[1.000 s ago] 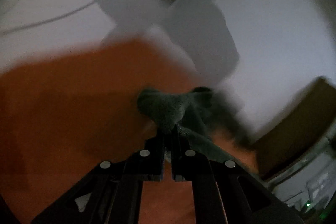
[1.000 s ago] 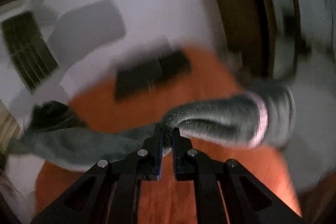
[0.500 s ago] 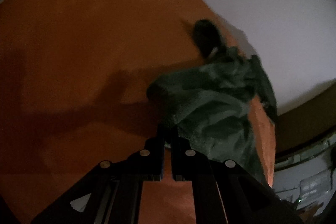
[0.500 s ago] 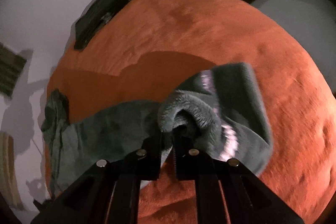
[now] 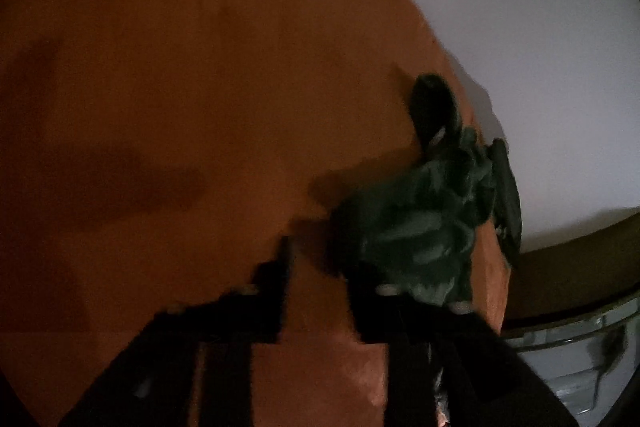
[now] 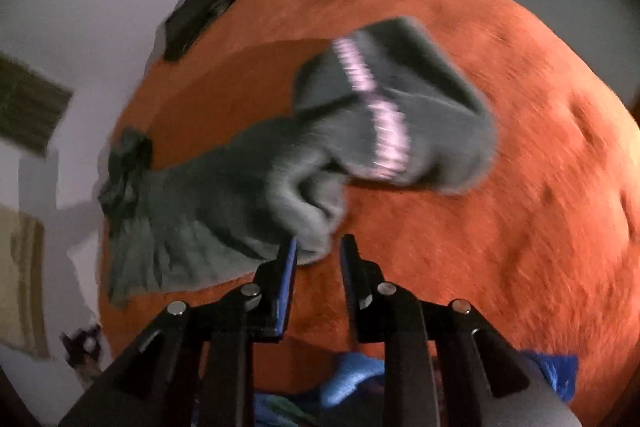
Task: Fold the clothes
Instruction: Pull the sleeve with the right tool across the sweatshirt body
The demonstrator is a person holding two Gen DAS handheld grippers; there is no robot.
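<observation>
Garment [image 6: 320, 163] ahead of opening tongs [image 6: 318, 247]

Dim room, orange fuzzy surface [image 6: 500, 211], white floor [image 5: 540, 67]

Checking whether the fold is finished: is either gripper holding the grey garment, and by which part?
Nothing is held. The left gripper and right gripper are both opening; the grey garment lies released on the orange cushion.
</observation>
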